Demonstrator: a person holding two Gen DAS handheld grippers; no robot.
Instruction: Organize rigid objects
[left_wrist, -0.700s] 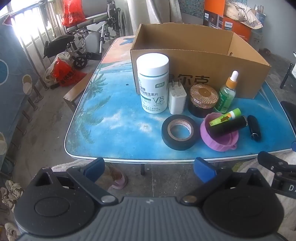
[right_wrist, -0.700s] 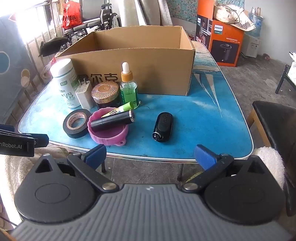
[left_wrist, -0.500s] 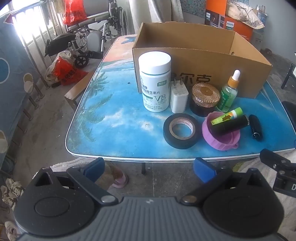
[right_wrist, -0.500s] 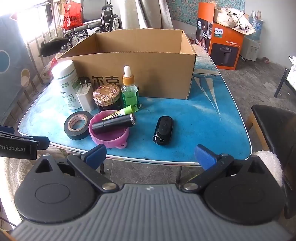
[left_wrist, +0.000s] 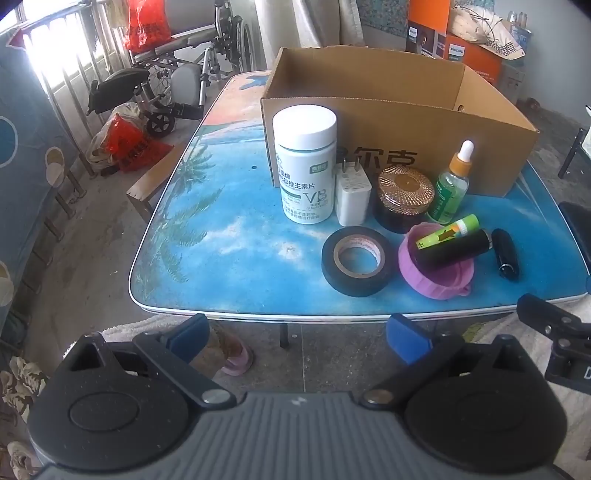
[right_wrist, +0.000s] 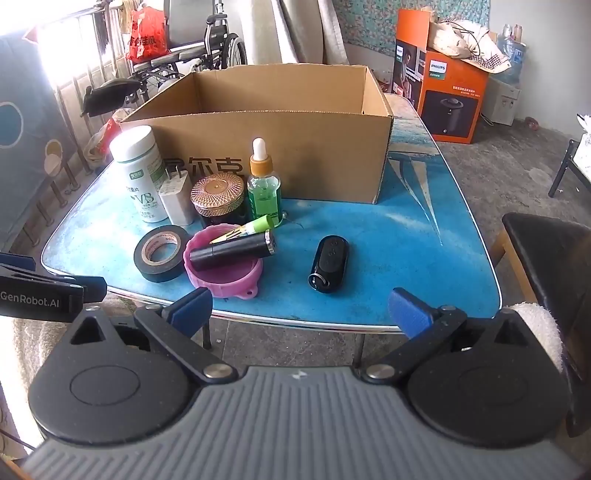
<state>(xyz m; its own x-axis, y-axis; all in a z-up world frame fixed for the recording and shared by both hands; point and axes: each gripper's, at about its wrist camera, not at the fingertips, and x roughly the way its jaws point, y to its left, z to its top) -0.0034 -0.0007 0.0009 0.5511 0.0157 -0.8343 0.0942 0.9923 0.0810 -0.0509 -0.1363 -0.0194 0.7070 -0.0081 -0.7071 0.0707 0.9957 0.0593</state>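
Note:
An open cardboard box (left_wrist: 406, 144) (right_wrist: 295, 147) stands at the back of the blue table (left_wrist: 236, 254) (right_wrist: 406, 236). In front of it stand a white pill bottle (left_wrist: 304, 166) (right_wrist: 140, 173), a white charger (left_wrist: 351, 195) (right_wrist: 176, 201), a gold-lidded jar (left_wrist: 404, 195) (right_wrist: 218, 199) and a green dropper bottle (left_wrist: 452, 188) (right_wrist: 263, 188). A black tape roll (left_wrist: 356, 266) (right_wrist: 160, 253), a pink lid (left_wrist: 436, 273) (right_wrist: 225, 271) holding a black tube (left_wrist: 452, 248) (right_wrist: 232, 250) and a green stick (left_wrist: 447, 232) (right_wrist: 245, 229), and a black key fob (left_wrist: 508, 253) (right_wrist: 328, 264) lie nearer. My left gripper (left_wrist: 297, 338) and right gripper (right_wrist: 301, 308) are open and empty, short of the table's front edge.
A wheelchair (left_wrist: 173, 85) and red bags (left_wrist: 129, 147) stand to the left of the table. An orange carton (right_wrist: 443, 96) sits behind the table on the right. A dark chair (right_wrist: 550, 266) stands at the right edge.
Both grippers have risen and moved slightly toward the table, so the objects sit a little lower and closer in view. Nothing on the table has moved.

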